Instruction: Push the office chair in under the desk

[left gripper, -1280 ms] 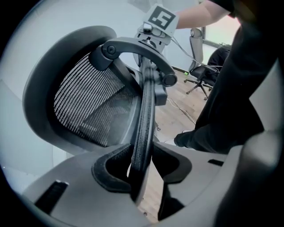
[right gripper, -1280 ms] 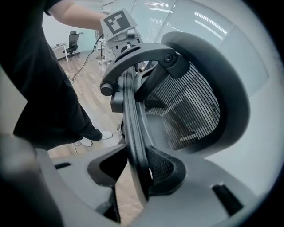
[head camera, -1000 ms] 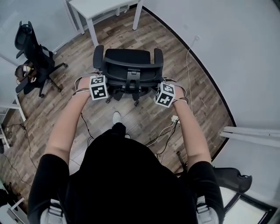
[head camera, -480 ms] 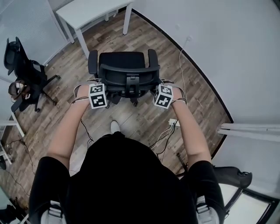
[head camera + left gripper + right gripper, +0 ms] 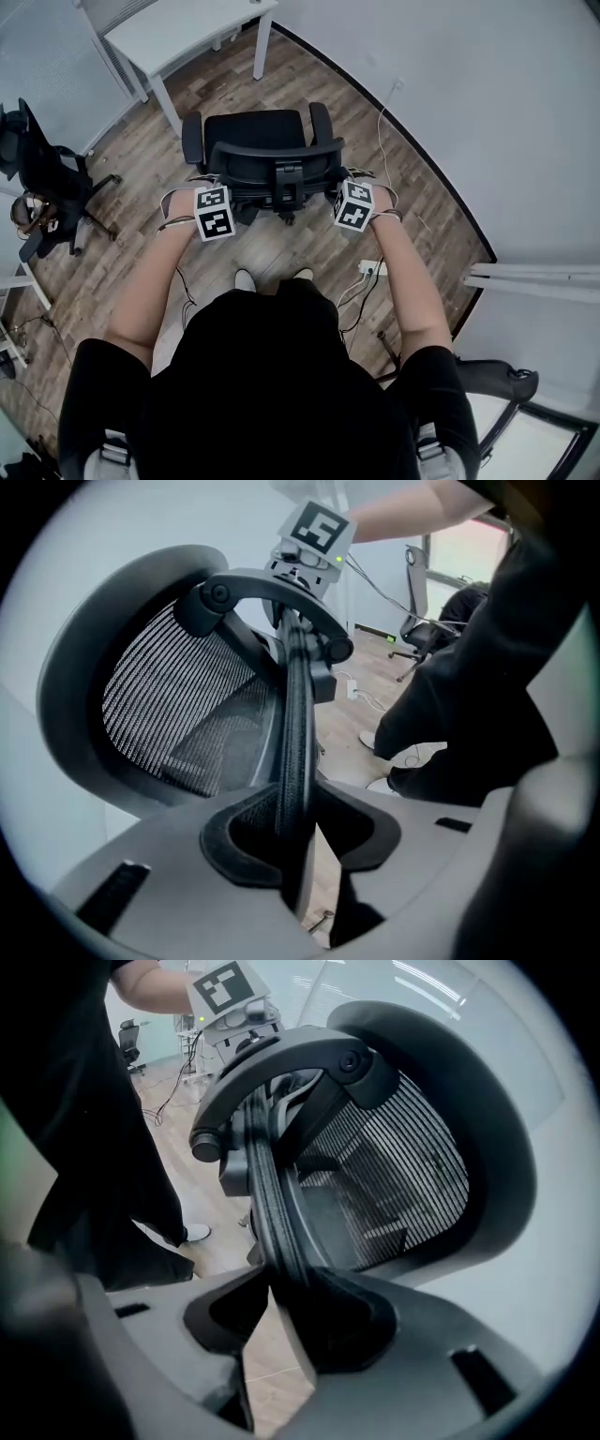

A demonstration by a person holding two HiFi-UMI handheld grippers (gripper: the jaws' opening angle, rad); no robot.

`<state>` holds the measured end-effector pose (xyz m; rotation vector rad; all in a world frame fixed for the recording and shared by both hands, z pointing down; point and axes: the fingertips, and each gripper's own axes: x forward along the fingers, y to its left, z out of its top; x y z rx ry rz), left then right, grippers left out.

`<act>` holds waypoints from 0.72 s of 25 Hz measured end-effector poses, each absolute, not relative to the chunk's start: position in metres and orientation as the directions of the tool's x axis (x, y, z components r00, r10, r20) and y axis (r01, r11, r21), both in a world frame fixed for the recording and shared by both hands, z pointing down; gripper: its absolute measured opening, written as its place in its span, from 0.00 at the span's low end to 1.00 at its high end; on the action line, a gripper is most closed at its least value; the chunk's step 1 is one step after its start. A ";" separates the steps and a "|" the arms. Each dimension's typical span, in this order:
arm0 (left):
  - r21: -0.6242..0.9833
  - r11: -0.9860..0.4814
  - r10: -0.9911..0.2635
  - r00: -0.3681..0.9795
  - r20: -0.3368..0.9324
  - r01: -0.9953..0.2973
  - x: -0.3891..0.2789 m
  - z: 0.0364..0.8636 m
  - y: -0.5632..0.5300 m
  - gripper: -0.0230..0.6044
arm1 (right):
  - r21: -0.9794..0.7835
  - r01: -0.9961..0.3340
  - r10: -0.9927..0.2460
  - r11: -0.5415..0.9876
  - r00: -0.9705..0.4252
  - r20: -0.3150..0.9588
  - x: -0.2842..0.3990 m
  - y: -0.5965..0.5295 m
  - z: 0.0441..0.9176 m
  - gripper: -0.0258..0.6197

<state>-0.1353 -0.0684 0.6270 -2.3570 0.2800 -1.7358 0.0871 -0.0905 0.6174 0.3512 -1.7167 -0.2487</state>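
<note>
Head view, read left to right. My left gripper [image 5: 300, 832], its jaws having just been closing, clamps the left rim of the backrest of the office chair [image 5: 261, 136], at the chair's eight o'clock. My right gripper [image 5: 281, 1312] clamps the opposite rim, at four o'clock, the rim filling the gap between its jaws. I judge this paired hold keeps the chair from swivelling while pushed. Chair: black, mesh back on a curved support arm, two armrests. Its seat faces the white desk [image 5: 183, 33] at eleven o'clock, well apart; it is not yet beneath.
</note>
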 end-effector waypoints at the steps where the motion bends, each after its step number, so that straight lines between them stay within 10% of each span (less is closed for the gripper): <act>1: -0.264 -0.964 -0.263 0.294 0.919 -0.038 -0.132 0.626 -0.073 0.20 | 0.359 -0.088 -0.369 0.929 -0.153 0.917 0.091 -0.096 0.617 0.27; 18: -0.295 -0.942 -0.326 0.221 0.919 -0.163 -0.084 0.630 -0.180 0.20 | 0.375 0.055 -0.355 0.925 -0.225 0.908 0.134 -0.231 0.616 0.27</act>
